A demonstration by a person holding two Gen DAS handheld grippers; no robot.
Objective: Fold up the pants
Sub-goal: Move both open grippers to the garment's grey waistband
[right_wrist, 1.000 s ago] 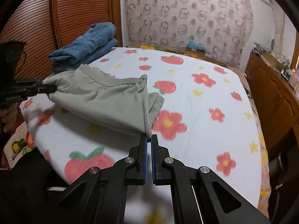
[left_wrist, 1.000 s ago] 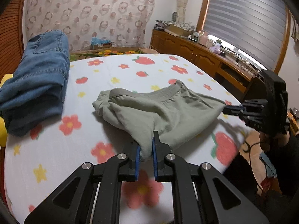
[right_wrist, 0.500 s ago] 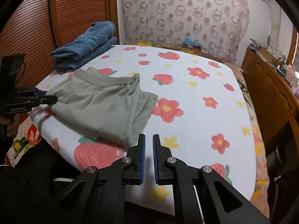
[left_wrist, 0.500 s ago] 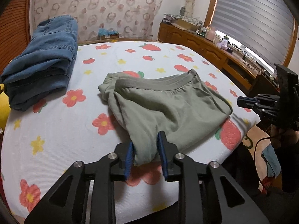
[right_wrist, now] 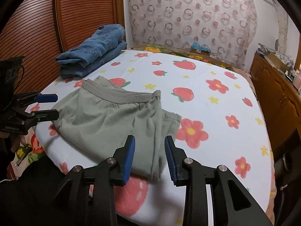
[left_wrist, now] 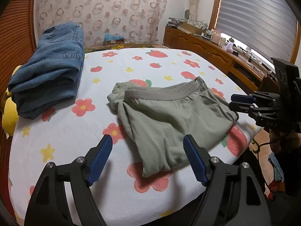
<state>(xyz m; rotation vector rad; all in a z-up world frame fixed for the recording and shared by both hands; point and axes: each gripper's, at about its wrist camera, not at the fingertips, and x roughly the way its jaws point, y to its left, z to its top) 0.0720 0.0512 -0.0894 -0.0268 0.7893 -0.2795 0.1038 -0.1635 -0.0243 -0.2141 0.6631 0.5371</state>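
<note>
Strawberries and flowers cover the white bedsheet [left_wrist: 62, 131] beneath both of my tools, with a ring-patterned curtain [left_wrist: 105, 11] hanging at the far side. My left gripper [left_wrist: 147, 157] stands wide apart, its jaws having just been opening, and the near corner of the folded green pants [left_wrist: 169, 120] lies on the sheet between the blue pads without either pad pressing it. My right gripper [right_wrist: 149, 155] is parted more narrowly, its jaws also just opening; the other near corner of the pants [right_wrist: 105, 118] lies flat between and beyond its pads, untouched by them. From the left gripper the pants spread forward and to the right, waistband on the far side, one edge reaching toward the right gripper [left_wrist: 242, 103] seen at the bed's right edge. From the right gripper they spread forward and left toward the left gripper [right_wrist: 47, 105]. Farther off, ahead and left of both, a folded stack of blue jeans [left_wrist: 50, 67] rests well apart from the pants. A wooden dresser [left_wrist: 207, 50] lines the right wall.
</note>
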